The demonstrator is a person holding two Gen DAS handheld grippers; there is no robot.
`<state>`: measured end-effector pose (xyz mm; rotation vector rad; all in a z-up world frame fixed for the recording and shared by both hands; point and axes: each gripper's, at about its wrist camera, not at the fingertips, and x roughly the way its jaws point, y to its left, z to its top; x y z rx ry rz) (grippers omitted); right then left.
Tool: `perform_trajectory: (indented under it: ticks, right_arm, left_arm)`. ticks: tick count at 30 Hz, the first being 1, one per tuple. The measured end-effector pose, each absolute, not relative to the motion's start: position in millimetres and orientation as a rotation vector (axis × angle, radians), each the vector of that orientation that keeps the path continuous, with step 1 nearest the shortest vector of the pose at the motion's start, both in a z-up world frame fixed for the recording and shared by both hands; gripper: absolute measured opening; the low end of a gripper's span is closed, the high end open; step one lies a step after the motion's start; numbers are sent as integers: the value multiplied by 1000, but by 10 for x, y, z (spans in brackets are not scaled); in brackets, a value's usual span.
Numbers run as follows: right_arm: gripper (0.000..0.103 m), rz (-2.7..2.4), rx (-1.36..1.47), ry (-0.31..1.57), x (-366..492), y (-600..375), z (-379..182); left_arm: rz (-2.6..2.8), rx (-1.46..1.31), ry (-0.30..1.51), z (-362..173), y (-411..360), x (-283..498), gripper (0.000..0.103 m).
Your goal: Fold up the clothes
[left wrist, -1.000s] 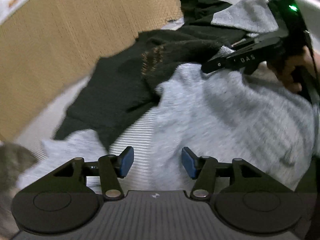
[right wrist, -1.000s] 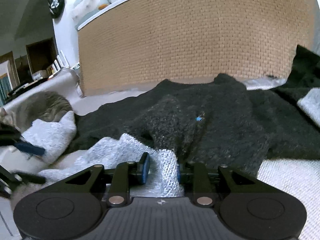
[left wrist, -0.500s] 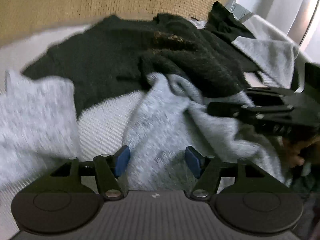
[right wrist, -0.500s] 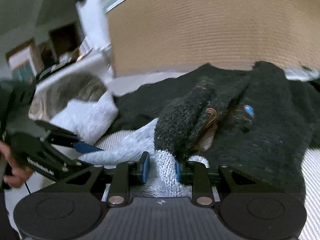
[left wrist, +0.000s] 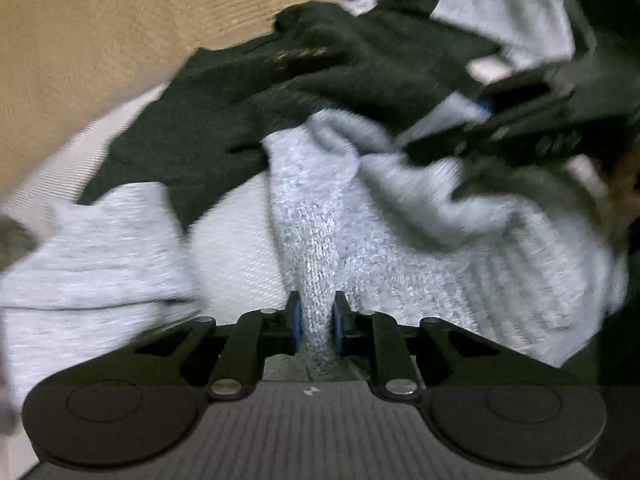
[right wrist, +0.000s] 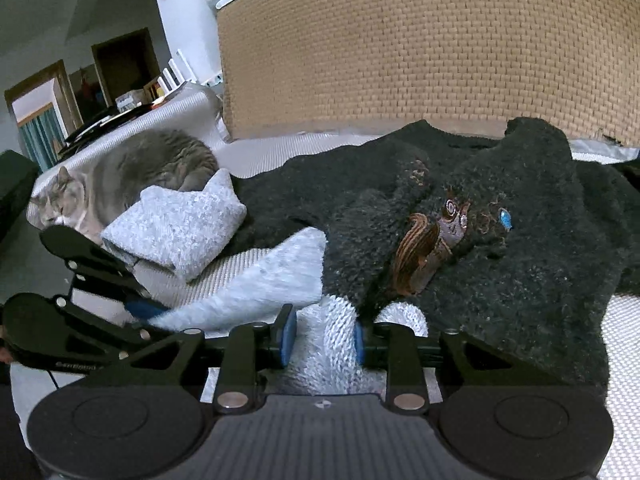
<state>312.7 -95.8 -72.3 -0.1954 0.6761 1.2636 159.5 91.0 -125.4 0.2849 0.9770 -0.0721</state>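
A light grey knit sweater (left wrist: 312, 208) lies rumpled on the white bedcover, partly under a black fleece sweater (left wrist: 360, 72) with an embroidered patch (right wrist: 424, 256). My left gripper (left wrist: 316, 316) has its jaws closing, and the blue pads pinch a ridge of the grey knit. My right gripper (right wrist: 323, 332) holds a ribbed edge of the same grey sweater (right wrist: 280, 276) just in front of the black sweater (right wrist: 520, 260); its jaws are opening slightly with the knit still between the pads. The left gripper (right wrist: 140, 300) shows at the left of the right wrist view. The right gripper (left wrist: 500, 120) shows blurred at the upper right of the left wrist view.
A grey cat (right wrist: 132, 184) lies at the far left of the bed beside a folded grey knit piece (right wrist: 176, 228). A tan woven headboard (right wrist: 420, 52) stands behind the clothes. White ribbed bedcover (right wrist: 624, 340) shows at the right.
My left gripper, open over the grey knit before, has shut on a fold of it. The right gripper has kept the grey edge between its pads while its view swung.
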Motion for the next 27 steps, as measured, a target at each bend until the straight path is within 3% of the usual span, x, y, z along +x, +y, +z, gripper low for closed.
perform_trajectory:
  ticks: [14, 17, 19, 27]
  right_arm:
    - [36, 1159, -173, 565, 3009, -1242, -633]
    - [45, 1130, -137, 539, 3045, -1346, -591]
    - [46, 1097, -106, 533, 3085, -1413, -580]
    - [46, 905, 67, 673, 3486, -1601, -728]
  left_arm:
    - [-29, 461, 1073, -1284, 900, 1440, 17]
    - [-29, 456, 1091, -1290, 928, 1389, 17]
    - [-37, 489, 1102, -1294, 902, 1349, 17]
    - [-122, 608, 1194, -1312, 686, 1156, 17]
